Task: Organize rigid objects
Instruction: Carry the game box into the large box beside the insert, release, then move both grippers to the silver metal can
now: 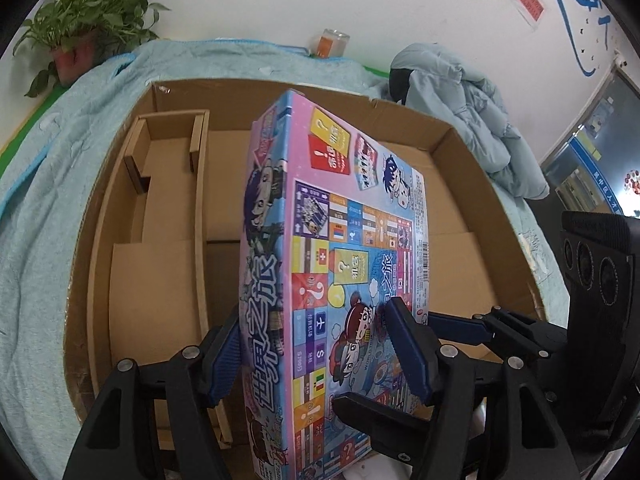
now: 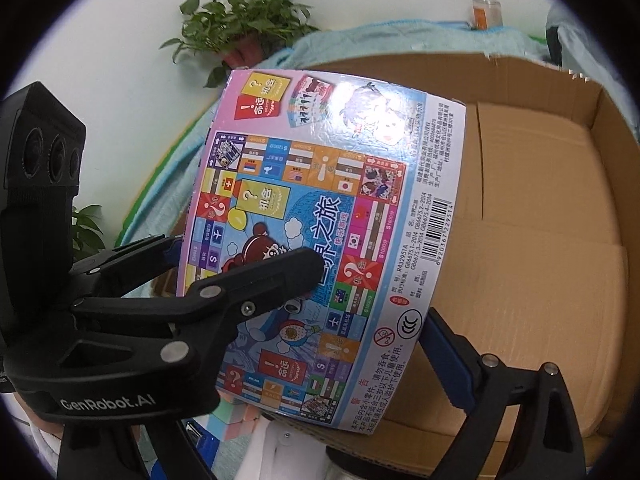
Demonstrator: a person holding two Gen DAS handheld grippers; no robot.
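A colourful flat board game box (image 1: 328,264) is held on edge above the open cardboard carton (image 1: 472,152). My left gripper (image 1: 316,360) is shut on the game box, one blue pad on each broad face. The game box fills the middle of the right wrist view (image 2: 320,220). My right gripper (image 2: 372,308) has its left finger (image 2: 280,276) over the printed face and its right finger (image 2: 452,364) off the box's lower right edge; it is open around that edge. The right gripper also shows in the left wrist view, behind the box (image 1: 472,328).
The carton (image 2: 560,240) lies on a light blue blanket (image 1: 40,200) and has a cardboard divider insert (image 1: 160,208) on its left side. A potted plant (image 1: 88,16), a glass jar (image 1: 332,44) and a bundled jacket (image 1: 472,112) sit behind it. Pastel blocks (image 2: 240,416) lie below the box.
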